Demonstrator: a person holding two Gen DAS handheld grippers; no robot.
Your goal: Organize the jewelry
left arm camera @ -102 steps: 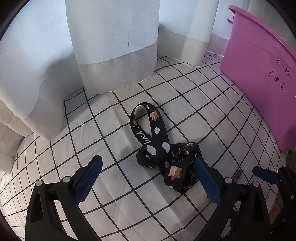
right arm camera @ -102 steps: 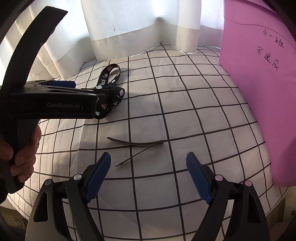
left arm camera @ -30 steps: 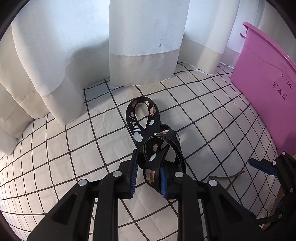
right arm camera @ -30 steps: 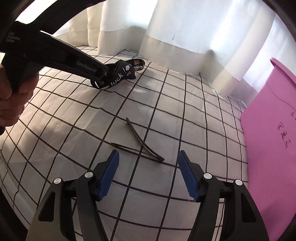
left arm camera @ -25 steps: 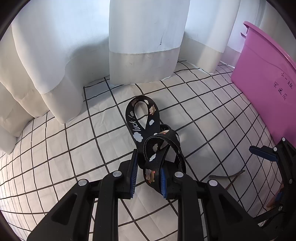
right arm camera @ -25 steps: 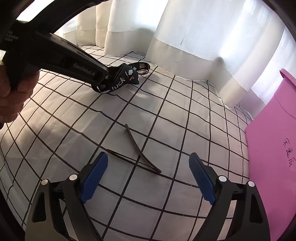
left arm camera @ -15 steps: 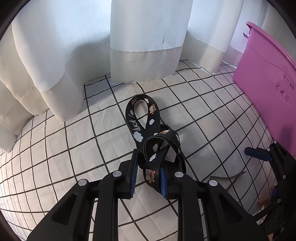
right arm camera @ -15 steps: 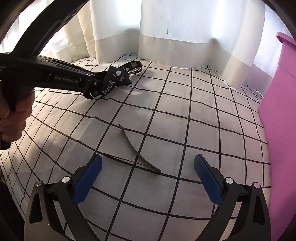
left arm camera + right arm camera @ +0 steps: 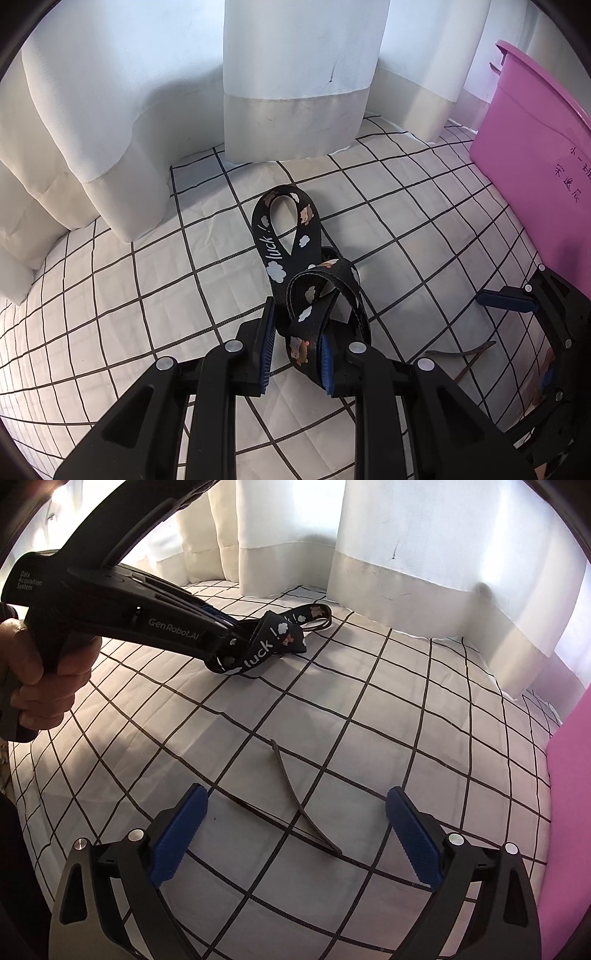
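Note:
A black lanyard [image 9: 280, 236] printed with white clouds and "luck!" lies on the checked cloth [image 9: 110, 295]. My left gripper [image 9: 297, 325] is shut on its bunched near end, and the far loop rests on the cloth. The right wrist view shows the same grip at the left gripper [image 9: 229, 642] on the lanyard [image 9: 266, 642]. A thin dark band [image 9: 284, 771], bent in a V, lies flat. My right gripper [image 9: 297, 801] hangs open just above it, with one finger on either side and neither touching. The band [image 9: 461, 350] also shows at the lower right of the left wrist view.
A pink plastic bin [image 9: 535, 147] with handwriting stands at the right edge, close to the right gripper's side [image 9: 569, 775]. White curtains [image 9: 295, 74] hang down to the cloth along the back. A hand [image 9: 44, 675] holds the left gripper's handle.
The left gripper, open around the lanyard at first, has shut on it and stays still. The right gripper's jaws have widened, and it has moved in over the thin band.

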